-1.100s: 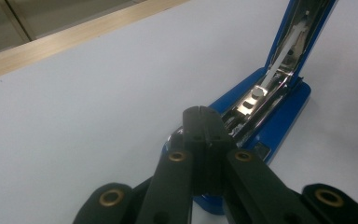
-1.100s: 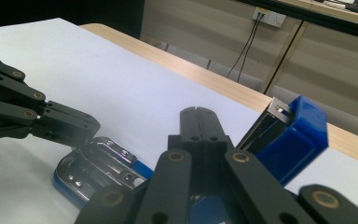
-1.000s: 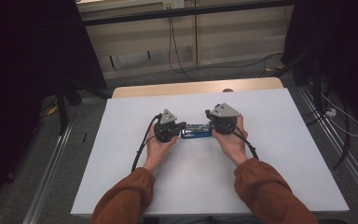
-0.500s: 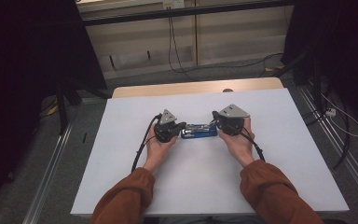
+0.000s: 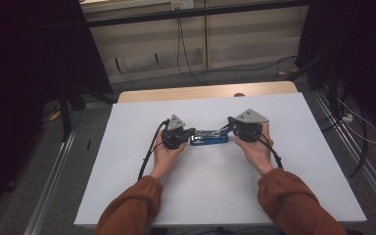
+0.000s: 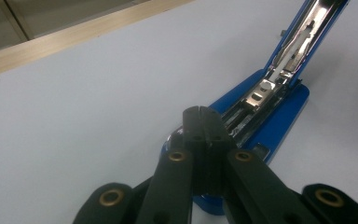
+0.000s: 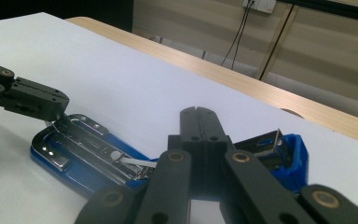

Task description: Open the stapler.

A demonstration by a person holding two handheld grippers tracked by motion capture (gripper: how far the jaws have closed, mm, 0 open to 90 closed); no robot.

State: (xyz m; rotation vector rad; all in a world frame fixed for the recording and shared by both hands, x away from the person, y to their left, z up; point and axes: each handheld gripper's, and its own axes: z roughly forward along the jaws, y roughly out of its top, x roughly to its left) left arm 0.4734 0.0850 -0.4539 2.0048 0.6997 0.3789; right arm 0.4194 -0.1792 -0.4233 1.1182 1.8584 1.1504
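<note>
My left gripper [image 5: 192, 132] and right gripper [image 5: 231, 122] both have fingers pressed together, pinching nothing. The opened blue stapler [image 5: 208, 139] lies between them on the white tabletop [image 5: 127, 196], its top swung up.

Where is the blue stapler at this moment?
In the high view, the blue stapler lies near the middle of the white table, between the left gripper and right gripper.
</note>
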